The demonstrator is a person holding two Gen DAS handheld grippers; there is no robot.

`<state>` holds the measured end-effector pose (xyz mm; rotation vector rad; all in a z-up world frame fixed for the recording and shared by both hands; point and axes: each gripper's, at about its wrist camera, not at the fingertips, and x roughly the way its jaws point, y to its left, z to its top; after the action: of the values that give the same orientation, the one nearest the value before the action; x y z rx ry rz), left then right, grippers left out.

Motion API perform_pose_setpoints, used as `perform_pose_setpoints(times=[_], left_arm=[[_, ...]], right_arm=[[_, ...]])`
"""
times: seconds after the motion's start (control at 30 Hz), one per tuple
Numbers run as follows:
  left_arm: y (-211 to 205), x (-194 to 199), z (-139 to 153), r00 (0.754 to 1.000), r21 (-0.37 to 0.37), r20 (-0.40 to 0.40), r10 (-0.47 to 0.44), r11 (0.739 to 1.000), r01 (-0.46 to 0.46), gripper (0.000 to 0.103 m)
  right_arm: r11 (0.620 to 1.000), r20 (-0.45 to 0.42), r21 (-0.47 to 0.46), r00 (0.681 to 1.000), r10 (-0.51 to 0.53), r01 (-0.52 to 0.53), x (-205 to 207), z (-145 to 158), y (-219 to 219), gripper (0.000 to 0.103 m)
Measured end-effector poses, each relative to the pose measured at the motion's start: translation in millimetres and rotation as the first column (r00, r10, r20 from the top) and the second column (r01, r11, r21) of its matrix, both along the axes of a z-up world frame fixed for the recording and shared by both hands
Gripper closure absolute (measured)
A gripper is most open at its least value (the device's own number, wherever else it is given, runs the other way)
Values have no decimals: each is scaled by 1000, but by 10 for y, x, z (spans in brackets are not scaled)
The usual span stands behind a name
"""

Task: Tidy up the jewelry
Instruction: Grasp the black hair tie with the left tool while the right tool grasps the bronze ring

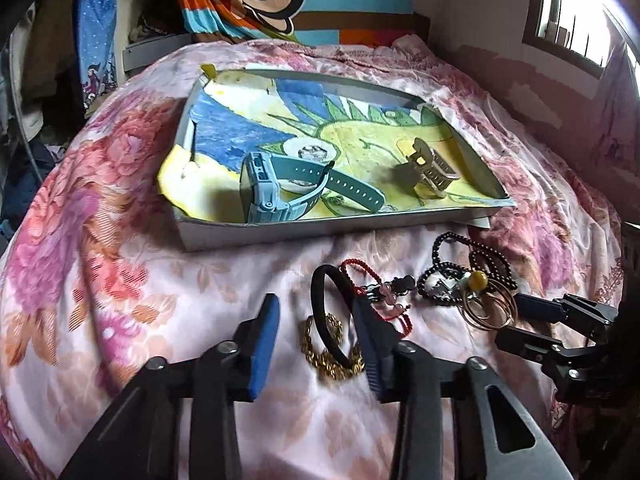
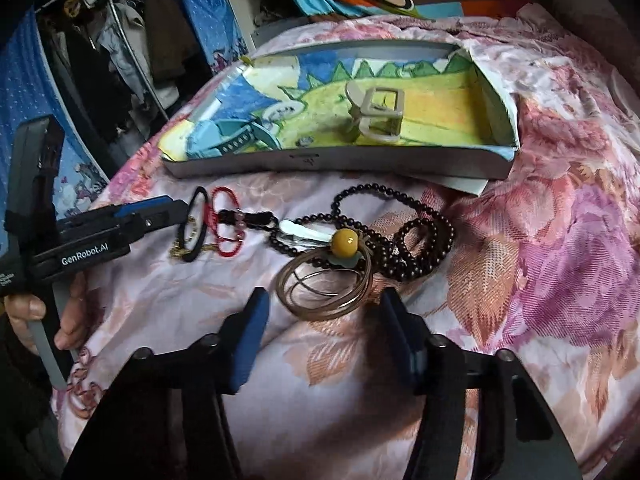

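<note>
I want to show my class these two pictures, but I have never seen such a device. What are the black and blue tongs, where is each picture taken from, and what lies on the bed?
A person holds two hand grippers, each carrying a camera looking along its fingers. One picture comes from the left gripper, the other from the right gripper. Both are open and hold nothing. On the flowered bedspread stands a shallow tray holding a blue watch and a beige hair clip. In front lie a black hair tie, a gold chain, a red cord, a dark bead necklace and thin bangles.
</note>
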<state>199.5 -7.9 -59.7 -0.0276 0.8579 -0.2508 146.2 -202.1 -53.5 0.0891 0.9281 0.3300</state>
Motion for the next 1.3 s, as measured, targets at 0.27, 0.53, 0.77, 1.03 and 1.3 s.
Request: perform_pose_setpoints(times=[0.27,0.53,0.77,1.03,1.3], left_arm=[[-81,79,-74,999,14,-27,-27,1000,27,86],[-93,-1,-3,1000,12,12,-24,1000,24,98],[-72,-68,106,999,-21,34,-28,999,29,99],[-3,-197,344,994,-129,87,-59,989,70,99],[44,-323,502,987,-192,131,-90,975,114,99]], right_arm=[[1000,-8,-12,1000,-3,3,55,-52,29,65],[1000,13,-8,1000,-18,18,22,-38,-28,88],[999,65,9,997,-44,44,-50,61,-98,98],[1000,152,2,988,-2,2,-206,274,-24,99],[999,218,34,976,28,-36,-341,449,-7,99]])
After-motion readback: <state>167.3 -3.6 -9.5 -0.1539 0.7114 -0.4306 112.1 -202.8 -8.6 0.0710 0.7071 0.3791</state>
